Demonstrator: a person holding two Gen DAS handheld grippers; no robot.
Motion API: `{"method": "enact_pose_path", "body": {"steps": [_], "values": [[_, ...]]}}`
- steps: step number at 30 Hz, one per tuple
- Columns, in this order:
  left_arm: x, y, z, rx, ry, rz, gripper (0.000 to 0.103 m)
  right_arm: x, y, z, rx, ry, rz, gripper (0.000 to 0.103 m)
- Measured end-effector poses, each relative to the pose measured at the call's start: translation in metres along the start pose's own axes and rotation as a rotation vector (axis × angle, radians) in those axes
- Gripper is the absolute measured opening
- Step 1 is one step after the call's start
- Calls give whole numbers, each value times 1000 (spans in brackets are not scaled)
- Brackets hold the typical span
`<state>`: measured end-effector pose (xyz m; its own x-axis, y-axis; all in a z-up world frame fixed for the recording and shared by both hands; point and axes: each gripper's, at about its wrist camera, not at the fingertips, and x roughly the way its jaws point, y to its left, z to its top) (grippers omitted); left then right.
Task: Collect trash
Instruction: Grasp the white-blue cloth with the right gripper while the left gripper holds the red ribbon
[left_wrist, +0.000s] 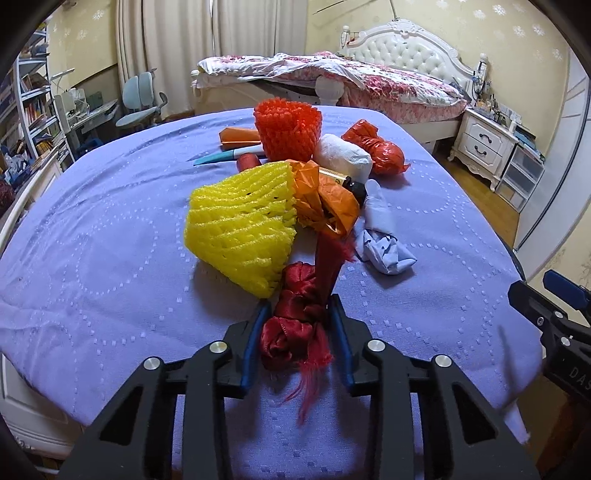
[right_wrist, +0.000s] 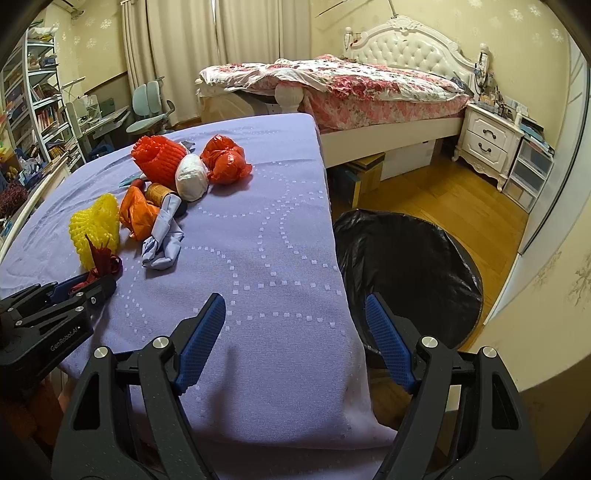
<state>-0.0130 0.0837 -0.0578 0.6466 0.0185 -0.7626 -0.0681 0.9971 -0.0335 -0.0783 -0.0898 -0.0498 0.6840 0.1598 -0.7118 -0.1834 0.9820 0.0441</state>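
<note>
Just beyond the right gripper (right_wrist: 295, 339), held apart, a black-lined bin (right_wrist: 410, 273) is seen; a satiny red ribbon (left_wrist: 295, 321) is clamped by the left gripper (left_wrist: 297, 314).

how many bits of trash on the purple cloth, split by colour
red/orange-red: 4 (foam net, plastic bag, ribbon in the left tool, small cap)
orange: 2 (bag, wrapper)
yellow: 1 (foam net)
white: 1 (wad)
pale blue: 1 (glove)
total: 9
</note>
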Motion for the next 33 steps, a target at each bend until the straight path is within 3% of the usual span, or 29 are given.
{"method": "enact_pose_path", "body": {"steps": [13, 22, 26, 33], "values": [[-27, 13, -4, -1, -59, -11, 31, 7, 40, 14, -79, 6, 83, 73], [-26, 35, -7, -37, -52, 4, 31, 32, 75, 31, -107, 49, 159, 65], [-18, 35, -7, -45, -34, 2, 31, 39, 89, 36, -133, 46, 152, 65], [-13, 35, -4, -45, -32, 3, 31, 52, 98, 32, -169, 67, 160, 35]]}}
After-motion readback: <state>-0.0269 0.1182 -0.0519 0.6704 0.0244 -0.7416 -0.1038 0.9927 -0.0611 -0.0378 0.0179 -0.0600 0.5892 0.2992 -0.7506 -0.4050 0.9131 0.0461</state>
